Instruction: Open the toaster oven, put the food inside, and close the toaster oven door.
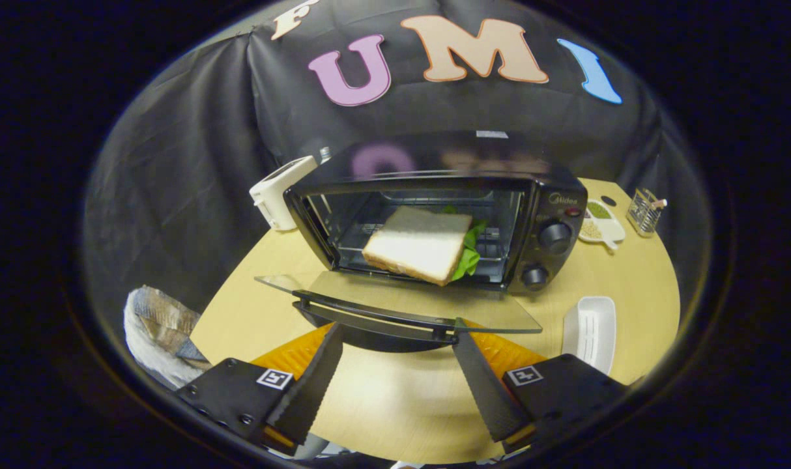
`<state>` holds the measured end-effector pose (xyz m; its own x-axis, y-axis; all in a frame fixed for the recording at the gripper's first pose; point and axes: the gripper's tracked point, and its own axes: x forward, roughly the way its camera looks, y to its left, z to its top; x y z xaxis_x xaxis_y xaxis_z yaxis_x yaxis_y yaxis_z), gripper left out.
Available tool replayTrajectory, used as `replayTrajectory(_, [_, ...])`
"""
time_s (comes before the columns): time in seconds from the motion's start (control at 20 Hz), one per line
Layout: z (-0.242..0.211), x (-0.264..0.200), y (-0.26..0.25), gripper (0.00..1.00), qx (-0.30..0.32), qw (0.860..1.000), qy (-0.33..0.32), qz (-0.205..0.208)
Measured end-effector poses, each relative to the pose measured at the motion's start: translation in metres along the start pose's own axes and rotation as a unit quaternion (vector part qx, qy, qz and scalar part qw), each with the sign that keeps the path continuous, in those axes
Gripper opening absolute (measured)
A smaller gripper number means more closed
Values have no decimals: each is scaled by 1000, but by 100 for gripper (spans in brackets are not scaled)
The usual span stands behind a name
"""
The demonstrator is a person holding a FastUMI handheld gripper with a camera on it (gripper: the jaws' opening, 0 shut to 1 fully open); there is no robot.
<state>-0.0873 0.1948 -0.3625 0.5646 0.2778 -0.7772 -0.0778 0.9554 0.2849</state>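
A white-bread sandwich with green lettuce lies tilted on the rack inside the black toaster oven at centre frame, its glass door folded down flat over the round pale wooden desk. At the bottom, the tongs stand spread and empty, tips just beneath the door's handle.
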Motion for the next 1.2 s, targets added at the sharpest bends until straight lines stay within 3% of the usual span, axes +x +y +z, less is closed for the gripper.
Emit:
replayTrajectory(0.3, [16, -1, -2, 100, -3, 1000, -28, -4])
replayTrajectory(0.7, [81, -5, -6, 100, -99, 984, -139, -54])
replayTrajectory(0.85, [101, 14, -9, 100, -91, 983, -147, -61])
replayTrajectory(1.2, [132, -5, -33, 100, -92, 975, -180, -90])
